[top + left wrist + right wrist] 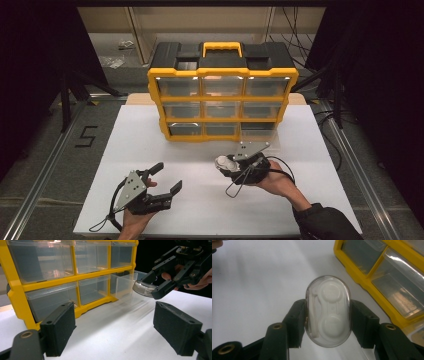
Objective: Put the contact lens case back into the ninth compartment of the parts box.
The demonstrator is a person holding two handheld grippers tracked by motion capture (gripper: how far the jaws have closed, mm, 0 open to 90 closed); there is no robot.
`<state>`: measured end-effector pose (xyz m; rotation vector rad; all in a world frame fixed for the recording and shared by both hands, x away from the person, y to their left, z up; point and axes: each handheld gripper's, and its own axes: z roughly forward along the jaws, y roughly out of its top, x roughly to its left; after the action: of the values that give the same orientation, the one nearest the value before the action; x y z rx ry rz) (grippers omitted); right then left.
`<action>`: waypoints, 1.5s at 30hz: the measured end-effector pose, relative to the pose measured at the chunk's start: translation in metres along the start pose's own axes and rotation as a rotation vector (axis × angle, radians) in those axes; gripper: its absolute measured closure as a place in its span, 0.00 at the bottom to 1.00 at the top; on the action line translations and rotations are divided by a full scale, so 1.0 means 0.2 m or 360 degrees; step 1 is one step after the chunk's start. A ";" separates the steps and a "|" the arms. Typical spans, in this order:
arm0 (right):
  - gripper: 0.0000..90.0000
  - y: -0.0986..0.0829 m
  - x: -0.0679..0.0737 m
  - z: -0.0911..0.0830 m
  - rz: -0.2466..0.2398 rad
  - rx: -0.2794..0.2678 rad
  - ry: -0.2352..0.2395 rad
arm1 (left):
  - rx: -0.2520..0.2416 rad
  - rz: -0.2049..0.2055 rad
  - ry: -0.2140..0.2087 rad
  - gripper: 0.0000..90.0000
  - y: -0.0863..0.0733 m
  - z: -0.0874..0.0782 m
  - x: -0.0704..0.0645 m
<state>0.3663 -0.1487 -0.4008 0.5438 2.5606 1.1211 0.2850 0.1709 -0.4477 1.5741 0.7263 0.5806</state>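
Observation:
A clear oval case (328,311) with a white contact-lens holder inside is clamped between the jaws of my right gripper (328,315), which is shut on it. In the high view the right gripper (227,165) holds this case (225,163) just above the table, in front of the yellow and black drawer organiser (222,90). The organiser's bottom right clear drawer (257,131) is pulled out. My left gripper (167,179) stands open at the front left with nothing between its pads. From the left gripper view the case (143,288) hangs near the pulled-out drawer (125,285).
The white table top (150,145) spreads around the organiser, with bare surface between both grippers. Metal rails run along the floor on both sides; a "5" is marked on the floor at left (86,136). Black stands flank the table.

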 end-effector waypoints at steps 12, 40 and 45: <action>0.55 0.00 -0.03 -0.04 0.0017 -0.0046 -0.0035 | -0.0001 0.0000 0.0000 0.19 0.00 0.00 0.00; 0.55 0.00 -0.13 -0.15 0.0113 -0.0193 -0.0167 | -0.0001 0.0002 0.0002 0.19 0.00 0.00 0.00; 0.55 -0.01 -0.15 -0.18 0.0139 -0.0217 -0.0198 | -0.0001 0.0001 0.0002 0.19 0.00 0.00 0.00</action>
<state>0.3787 -0.1862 -0.3750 0.6745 2.3550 1.2397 0.2849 0.1710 -0.4476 1.5736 0.7264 0.5823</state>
